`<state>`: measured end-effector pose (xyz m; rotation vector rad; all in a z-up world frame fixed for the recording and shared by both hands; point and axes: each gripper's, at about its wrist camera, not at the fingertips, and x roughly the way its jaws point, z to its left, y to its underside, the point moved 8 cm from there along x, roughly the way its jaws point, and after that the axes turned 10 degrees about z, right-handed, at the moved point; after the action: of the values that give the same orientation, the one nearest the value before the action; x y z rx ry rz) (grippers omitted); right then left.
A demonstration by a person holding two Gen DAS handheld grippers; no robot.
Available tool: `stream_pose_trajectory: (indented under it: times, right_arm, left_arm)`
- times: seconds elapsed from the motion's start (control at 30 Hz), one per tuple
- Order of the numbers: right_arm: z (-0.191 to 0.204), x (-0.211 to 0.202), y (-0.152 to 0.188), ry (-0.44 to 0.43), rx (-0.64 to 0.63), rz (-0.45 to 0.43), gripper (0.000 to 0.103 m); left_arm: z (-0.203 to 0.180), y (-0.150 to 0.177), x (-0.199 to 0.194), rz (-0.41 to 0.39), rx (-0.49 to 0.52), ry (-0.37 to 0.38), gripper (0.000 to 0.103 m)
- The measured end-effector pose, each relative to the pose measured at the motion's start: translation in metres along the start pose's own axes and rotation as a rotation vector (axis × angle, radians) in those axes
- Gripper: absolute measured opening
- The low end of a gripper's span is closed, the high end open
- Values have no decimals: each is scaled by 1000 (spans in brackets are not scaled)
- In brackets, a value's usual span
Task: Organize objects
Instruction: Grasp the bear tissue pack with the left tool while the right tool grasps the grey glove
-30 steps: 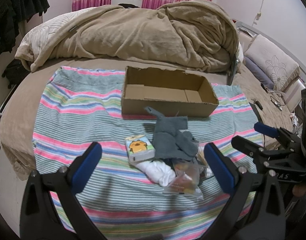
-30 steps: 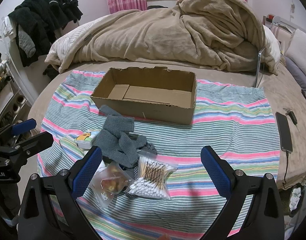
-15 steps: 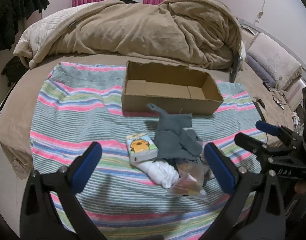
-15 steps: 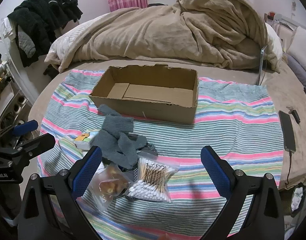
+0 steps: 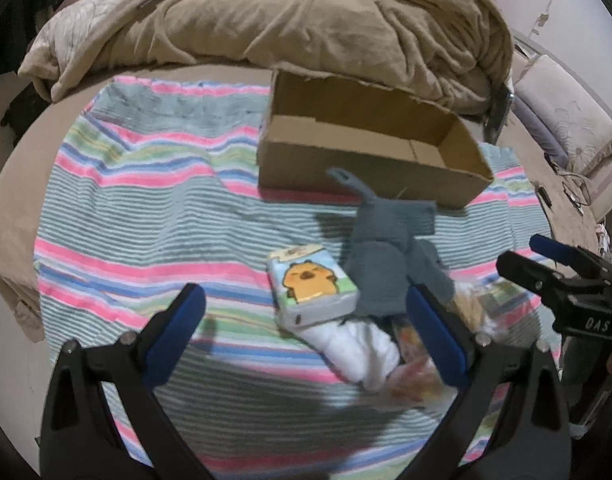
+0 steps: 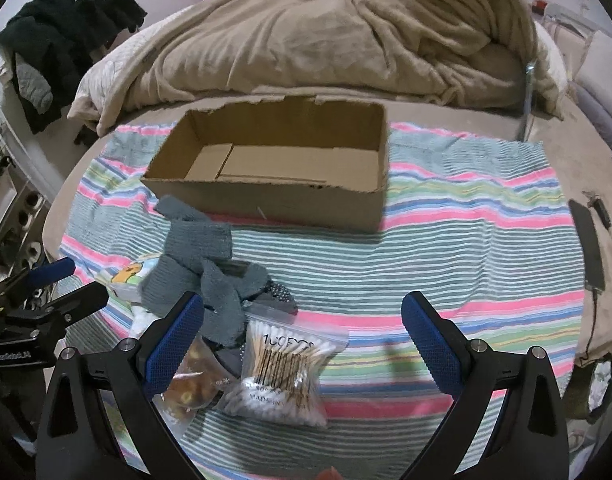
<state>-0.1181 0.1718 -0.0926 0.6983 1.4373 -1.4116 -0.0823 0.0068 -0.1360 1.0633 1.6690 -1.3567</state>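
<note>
An open, empty cardboard box (image 5: pixel 370 152) (image 6: pixel 273 176) stands on a striped blanket (image 5: pixel 145 216). In front of it lies a pile: a grey knitted cloth (image 5: pixel 390 256) (image 6: pixel 201 256), a tissue pack with a yellow cartoon (image 5: pixel 310 284) (image 6: pixel 125 276), a white roll (image 5: pixel 358 348), a bag of cotton swabs (image 6: pixel 285 372) and a bag of snacks (image 6: pixel 189 384). My left gripper (image 5: pixel 306 332) is open and empty, hovering over the tissue pack and white roll. My right gripper (image 6: pixel 301 340) is open and empty above the cotton swab bag.
A bunched tan duvet (image 6: pixel 326 36) lies behind the box. Dark clothes (image 6: pixel 65 40) hang at the left. A black phone with cable (image 6: pixel 586 244) lies on the bed at the right. Pillows (image 5: pixel 566 120) sit at the far right.
Both grippers have moved forward and lower toward the pile, so the objects look larger. The objects have not moved. Both grippers stay open.
</note>
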Motion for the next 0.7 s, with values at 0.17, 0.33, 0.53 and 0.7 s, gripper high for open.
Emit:
stream_pose_trajectory:
  times: [0.17, 0.33, 0.53, 0.7]
  right_arm:
    - [11, 19, -7, -32, -25, 30, 101]
    - [25, 35, -17, -72, -51, 54, 100]
    - [43, 52, -27, -129, -81, 76, 100]
    - [59, 68, -29, -162, -108, 108, 85]
  left_arm:
    - [3, -4, 24, 44, 3, 16, 92]
    - [10, -5, 45, 80, -19, 49, 82]
    - [21, -6, 56, 93, -34, 60, 66]
    - [27, -5, 61, 91, -19, 55, 60]
